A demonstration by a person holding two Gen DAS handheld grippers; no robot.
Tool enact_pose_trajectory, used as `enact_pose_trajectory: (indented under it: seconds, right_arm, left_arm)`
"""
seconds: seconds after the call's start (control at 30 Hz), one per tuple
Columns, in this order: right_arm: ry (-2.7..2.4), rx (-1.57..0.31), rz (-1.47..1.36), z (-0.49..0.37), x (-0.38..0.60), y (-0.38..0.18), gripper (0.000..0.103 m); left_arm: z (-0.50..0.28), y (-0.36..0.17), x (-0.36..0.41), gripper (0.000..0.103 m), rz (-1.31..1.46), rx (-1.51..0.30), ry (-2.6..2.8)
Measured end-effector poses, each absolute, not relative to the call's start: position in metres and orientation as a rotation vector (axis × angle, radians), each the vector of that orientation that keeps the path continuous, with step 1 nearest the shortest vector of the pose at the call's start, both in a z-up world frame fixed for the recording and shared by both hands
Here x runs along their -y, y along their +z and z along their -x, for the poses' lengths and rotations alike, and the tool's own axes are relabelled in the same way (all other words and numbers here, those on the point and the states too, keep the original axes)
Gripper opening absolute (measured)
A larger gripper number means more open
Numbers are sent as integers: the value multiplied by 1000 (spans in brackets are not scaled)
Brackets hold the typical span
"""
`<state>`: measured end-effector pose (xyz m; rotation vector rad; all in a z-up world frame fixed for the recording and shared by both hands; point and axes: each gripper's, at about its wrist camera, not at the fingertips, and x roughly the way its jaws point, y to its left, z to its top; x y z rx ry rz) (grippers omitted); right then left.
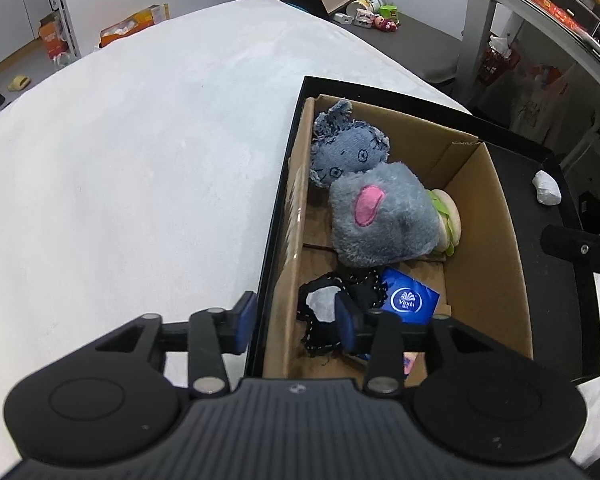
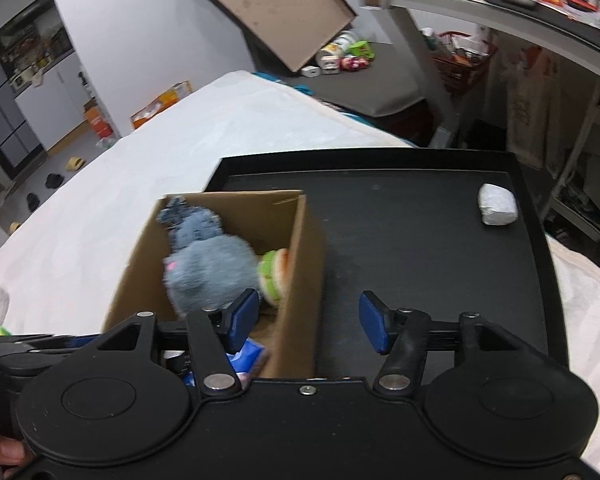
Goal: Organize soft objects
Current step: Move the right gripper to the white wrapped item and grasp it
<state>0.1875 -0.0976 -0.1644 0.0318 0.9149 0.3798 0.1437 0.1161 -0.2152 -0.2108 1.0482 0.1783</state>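
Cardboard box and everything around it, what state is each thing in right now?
Cardboard box: open, in black tray.
Denim toy: in box.
Grey plush: in box, against burger toy.
Tissue pack: in box.
White wad: loose on tray.
Left hand-held gripper: open, straddling box wall.
Right hand-held gripper: open, empty.

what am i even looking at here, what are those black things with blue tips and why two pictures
Those are two hand-held grippers, one in each of a person's hands, each with a camera looking along its blue-padded fingers. One picture comes from the left gripper, the other from the right gripper. Both are open and hold nothing. On a white bed sits a shallow black tray with an open brown cardboard box in it. The box holds a denim stuffed toy, a grey fluffy plush with a pink patch, a plush burger, black lacy fabric and a blue tissue pack. A white wrapped lump lies on the tray.
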Motion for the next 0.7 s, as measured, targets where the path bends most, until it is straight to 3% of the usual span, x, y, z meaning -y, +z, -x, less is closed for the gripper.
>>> enact_pose_trajectory:
  seconds: [0.3,0.7]
  right_arm:
    - [287,-913,-48,-206,128,-178,81]
    - [189,-930,-86,-231,173,-207,86]
  left_arm:
    - [-156,-220,-99,65,141,-1062,222]
    - [-173,-230,-78,71,58,-1084,258]
